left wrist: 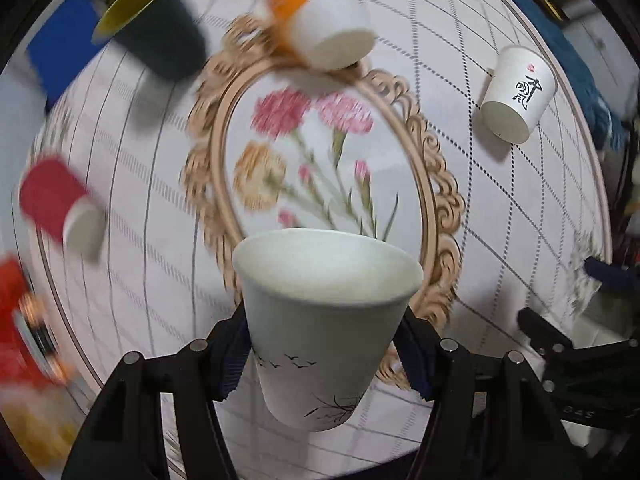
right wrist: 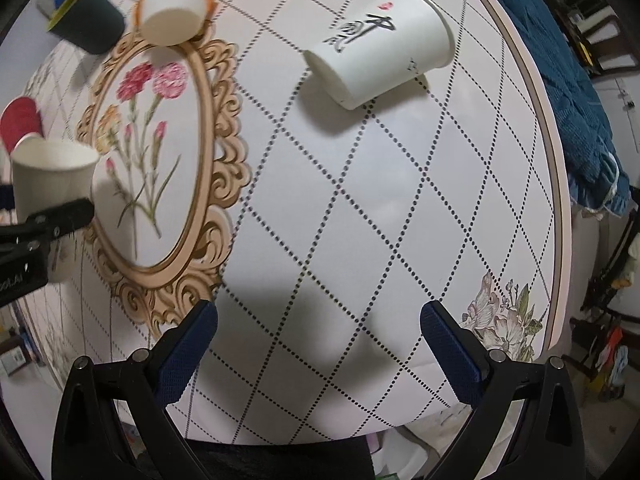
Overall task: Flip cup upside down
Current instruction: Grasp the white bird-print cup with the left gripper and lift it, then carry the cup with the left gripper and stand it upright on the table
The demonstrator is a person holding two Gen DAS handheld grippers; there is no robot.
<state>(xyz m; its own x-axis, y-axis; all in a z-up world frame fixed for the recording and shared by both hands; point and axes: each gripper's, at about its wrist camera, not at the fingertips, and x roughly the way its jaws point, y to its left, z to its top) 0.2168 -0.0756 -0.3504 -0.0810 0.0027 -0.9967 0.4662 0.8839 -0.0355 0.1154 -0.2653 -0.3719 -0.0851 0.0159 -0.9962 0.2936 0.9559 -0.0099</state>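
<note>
Paper cup (left wrist: pixel 320 320) — between left hand-held gripper (left wrist: pixel 326 354) fingers

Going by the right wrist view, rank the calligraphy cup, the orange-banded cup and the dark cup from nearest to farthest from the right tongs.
1. Calligraphy cup, ahead of the right tongs, slightly right.
2. Orange-banded cup, far ahead, left, at the oval frame's top.
3. Dark cup, farthest left, near the table edge.

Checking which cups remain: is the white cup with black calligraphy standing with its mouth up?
No. The calligraphy cup stands mouth-down on the table, its closed base facing the right wrist camera.
</note>
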